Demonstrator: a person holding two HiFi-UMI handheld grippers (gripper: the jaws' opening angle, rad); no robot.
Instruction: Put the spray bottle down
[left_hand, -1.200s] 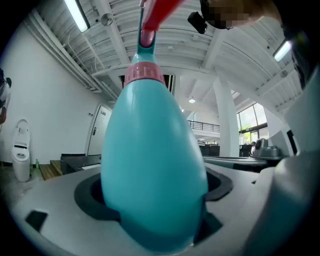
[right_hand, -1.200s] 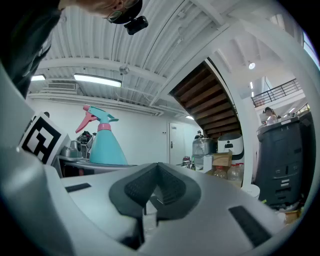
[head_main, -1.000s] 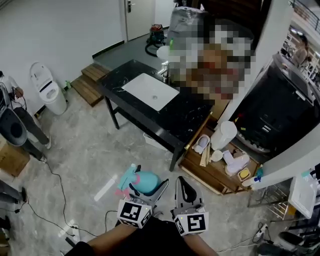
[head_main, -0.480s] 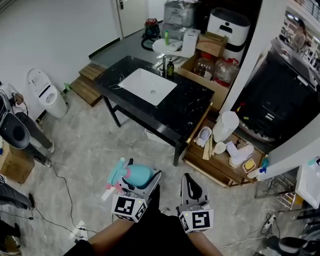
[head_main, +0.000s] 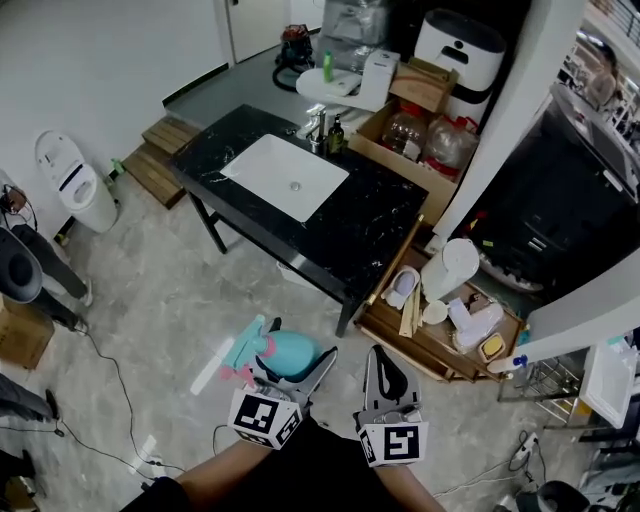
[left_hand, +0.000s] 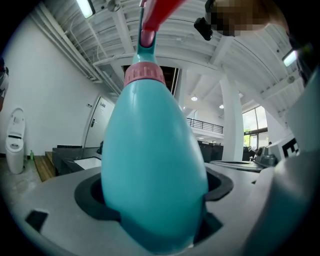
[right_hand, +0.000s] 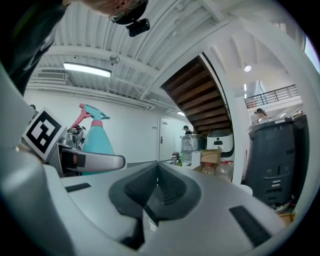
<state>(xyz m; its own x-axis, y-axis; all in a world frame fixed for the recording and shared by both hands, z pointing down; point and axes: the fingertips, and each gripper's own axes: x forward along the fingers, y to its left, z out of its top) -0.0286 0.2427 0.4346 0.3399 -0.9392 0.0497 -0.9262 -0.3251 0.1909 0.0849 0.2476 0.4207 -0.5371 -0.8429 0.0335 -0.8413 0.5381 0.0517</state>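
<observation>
A teal spray bottle (head_main: 283, 355) with a pink collar and pink trigger sits in my left gripper (head_main: 290, 372), which is shut on its body. In the left gripper view the teal spray bottle (left_hand: 152, 165) fills the middle, wedged between both jaws, its nozzle pointing up. My right gripper (head_main: 383, 385) hangs beside it, shut with nothing between its pads; its jaws meet in the right gripper view (right_hand: 156, 192). From there the spray bottle (right_hand: 96, 137) shows at the left. Both grippers are held low, above the grey floor, in front of a black counter (head_main: 370, 235).
The black counter carries a white sink (head_main: 283, 176) and a faucet (head_main: 315, 130). A wooden tray (head_main: 385, 330) of bottles and a white jug (head_main: 446, 268) lies on the floor to the right. A toilet (head_main: 68, 182) stands far left; cables (head_main: 115, 370) run across the floor.
The view has shifted so the counter sits lower and closer. Both grippers have kept their places near the bottom edge, the left still holding the bottle.
</observation>
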